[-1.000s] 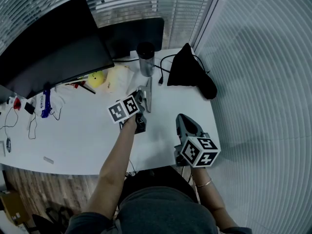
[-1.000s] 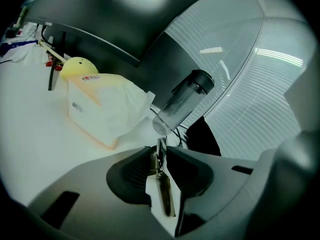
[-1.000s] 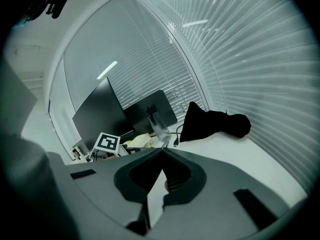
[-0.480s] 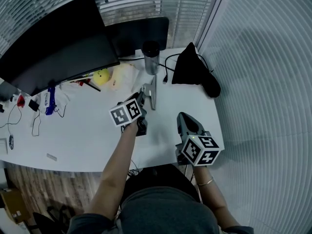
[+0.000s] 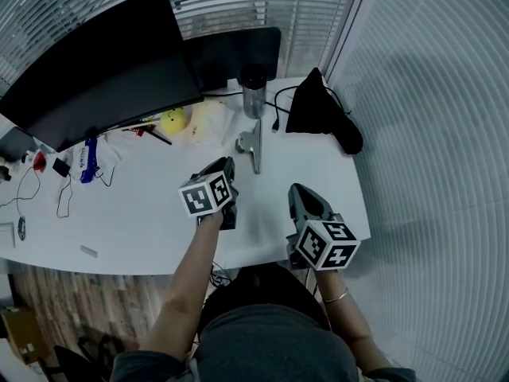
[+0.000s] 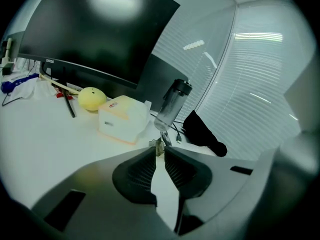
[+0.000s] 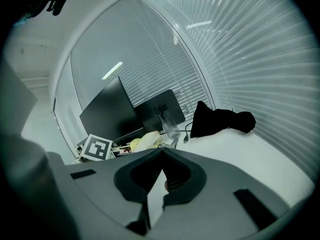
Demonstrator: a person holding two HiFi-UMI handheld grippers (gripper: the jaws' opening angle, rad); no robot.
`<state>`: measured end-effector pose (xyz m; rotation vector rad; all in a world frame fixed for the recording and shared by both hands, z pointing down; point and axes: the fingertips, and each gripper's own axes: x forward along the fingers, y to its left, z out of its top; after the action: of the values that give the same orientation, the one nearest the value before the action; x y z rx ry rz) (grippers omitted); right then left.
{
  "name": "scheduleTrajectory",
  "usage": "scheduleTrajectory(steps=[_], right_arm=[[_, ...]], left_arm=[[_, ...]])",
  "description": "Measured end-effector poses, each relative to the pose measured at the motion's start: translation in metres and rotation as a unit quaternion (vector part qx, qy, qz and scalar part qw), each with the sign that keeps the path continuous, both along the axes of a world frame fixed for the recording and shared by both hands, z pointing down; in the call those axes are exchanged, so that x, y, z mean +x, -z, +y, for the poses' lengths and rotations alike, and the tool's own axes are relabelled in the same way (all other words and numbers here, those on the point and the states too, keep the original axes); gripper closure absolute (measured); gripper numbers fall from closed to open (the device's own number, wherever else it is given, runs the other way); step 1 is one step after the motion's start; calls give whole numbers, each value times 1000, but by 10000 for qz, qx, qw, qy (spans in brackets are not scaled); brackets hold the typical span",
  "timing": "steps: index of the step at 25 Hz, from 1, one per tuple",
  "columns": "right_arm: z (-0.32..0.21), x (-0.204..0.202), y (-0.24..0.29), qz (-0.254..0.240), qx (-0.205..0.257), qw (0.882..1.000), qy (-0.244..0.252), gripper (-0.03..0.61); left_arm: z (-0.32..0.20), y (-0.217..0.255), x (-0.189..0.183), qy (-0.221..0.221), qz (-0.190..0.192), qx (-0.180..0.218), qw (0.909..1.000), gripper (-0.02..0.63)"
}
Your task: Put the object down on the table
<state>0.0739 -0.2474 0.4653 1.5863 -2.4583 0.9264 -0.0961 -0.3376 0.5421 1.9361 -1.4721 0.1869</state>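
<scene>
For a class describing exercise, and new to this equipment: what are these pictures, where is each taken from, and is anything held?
A person holds a two-jaw gripper in each hand. One picture comes from a head camera looking down; two from cameras riding on the grippers. On the white desk are a monitor, a bottle, a black bag, a yellow object and a metal piece. The left gripper is slightly open, the right gripper shut; both hold nothing.

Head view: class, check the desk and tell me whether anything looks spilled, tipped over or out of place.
Nothing is spilled or tipped: the bottle stands upright. The one stray item is the grey metal piece, lying alone on the table just ahead of the left gripper, apart from the clutter beneath the monitor.
</scene>
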Motion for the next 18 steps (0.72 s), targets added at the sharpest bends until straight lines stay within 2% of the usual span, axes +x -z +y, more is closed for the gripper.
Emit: scheduleTrajectory(steps=[11, 18], right_arm=[[22, -16, 6, 38, 108, 9999, 40, 575], [35, -25, 10, 71, 162, 9998, 37, 575]], left_arm=[[41, 14, -9, -296, -336, 204, 9988, 568], [65, 27, -17, -437, -420, 356, 9975, 580]])
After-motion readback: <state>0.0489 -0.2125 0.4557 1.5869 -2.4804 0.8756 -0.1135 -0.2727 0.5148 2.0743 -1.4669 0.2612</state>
